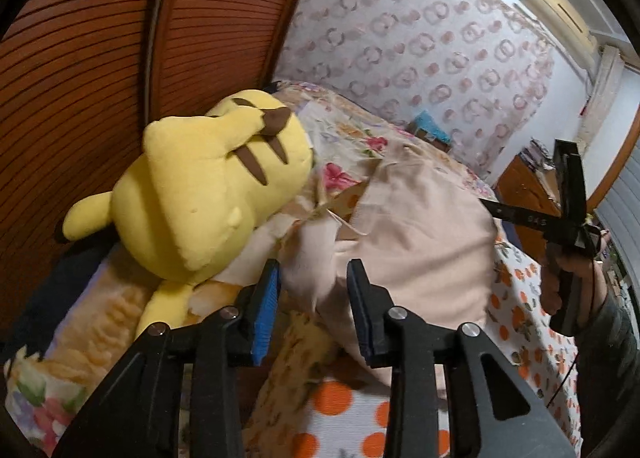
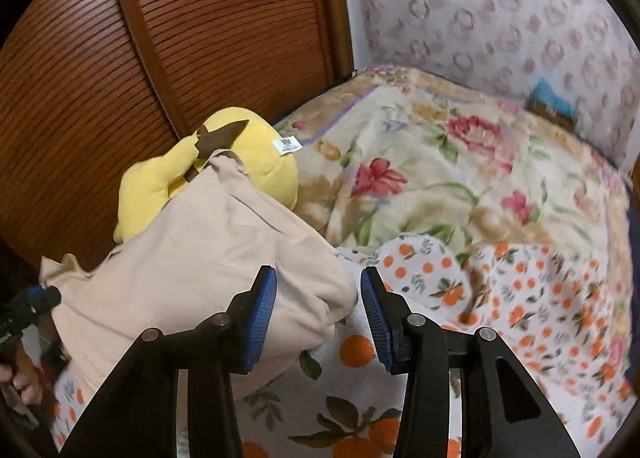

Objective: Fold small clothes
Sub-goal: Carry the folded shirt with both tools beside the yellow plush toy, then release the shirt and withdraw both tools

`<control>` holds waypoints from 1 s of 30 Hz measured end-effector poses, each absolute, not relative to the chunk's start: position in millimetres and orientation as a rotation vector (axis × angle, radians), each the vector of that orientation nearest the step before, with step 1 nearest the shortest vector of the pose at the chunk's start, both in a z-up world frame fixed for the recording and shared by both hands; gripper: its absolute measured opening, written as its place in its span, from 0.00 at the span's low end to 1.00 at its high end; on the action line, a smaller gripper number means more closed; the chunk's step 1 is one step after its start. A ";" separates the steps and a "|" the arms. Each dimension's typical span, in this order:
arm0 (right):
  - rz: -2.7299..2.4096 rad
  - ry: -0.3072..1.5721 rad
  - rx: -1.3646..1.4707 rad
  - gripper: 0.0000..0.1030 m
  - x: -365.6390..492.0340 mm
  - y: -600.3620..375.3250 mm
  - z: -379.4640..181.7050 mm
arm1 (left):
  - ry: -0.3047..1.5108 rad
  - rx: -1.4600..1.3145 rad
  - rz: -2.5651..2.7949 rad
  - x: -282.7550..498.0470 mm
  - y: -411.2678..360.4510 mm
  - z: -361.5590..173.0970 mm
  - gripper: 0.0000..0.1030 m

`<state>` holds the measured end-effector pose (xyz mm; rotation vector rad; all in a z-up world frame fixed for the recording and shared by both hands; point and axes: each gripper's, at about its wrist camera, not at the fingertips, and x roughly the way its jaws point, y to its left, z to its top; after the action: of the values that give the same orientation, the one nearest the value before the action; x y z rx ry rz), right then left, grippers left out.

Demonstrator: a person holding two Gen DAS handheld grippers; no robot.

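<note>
Left gripper: jaws apart, pads not pressing, with a corner of the beige cloth lying loose in the gap. Looks let go, not held. Right gripper: jaws apart too, the rounded edge of the same beige cloth poking in between, not pinched.

Beige cloth: piled in a soft heap on the orange-dotted sheet, one end leaning up on the yellow plush toy. Probably dropped there so the 2 grippers can find new corners to grab. Not flat yet, so no fold done, by the look of it.

Further out: flowery blanket covering the bed, brown slatted door right behind the toy, patterned curtain at the back. Toy sits close, so could get in the way when spreading the cloth.
</note>
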<state>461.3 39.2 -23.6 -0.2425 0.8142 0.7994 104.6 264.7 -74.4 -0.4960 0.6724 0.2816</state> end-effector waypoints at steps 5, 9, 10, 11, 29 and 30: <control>0.845 0.761 -0.228 0.04 469.4 35.6 -13.0 | 0.676 -0.461 0.293 102.0 264.5 -70.2 0.34; 0.779 0.693 -0.248 0.04 472.9 40.8 -1.2 | 0.667 -0.416 0.291 98.9 255.5 -61.9 0.35; 0.767 0.686 -0.265 0.04 471.9 42.7 -1.2 | 0.663 -0.405 0.289 97.9 253.0 -59.6 0.41; 0.764 0.686 -0.277 0.04 469.7 44.1 -2.2 | 0.655 -0.392 0.285 96.2 250.1 -56.8 0.45; 0.699 0.522 -0.245 0.68 288.3 -81.2 35.8 | 0.594 -0.180 0.107 92.3 152.0 -12.0 0.79; 0.693 0.514 -0.240 0.69 277.2 -89.1 36.2 | 0.589 -0.171 0.096 91.6 144.6 -10.7 0.79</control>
<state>277.2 -89.1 36.2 -0.2400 0.5139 0.6926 91.6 144.6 -10.7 -0.1714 0.5886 0.0957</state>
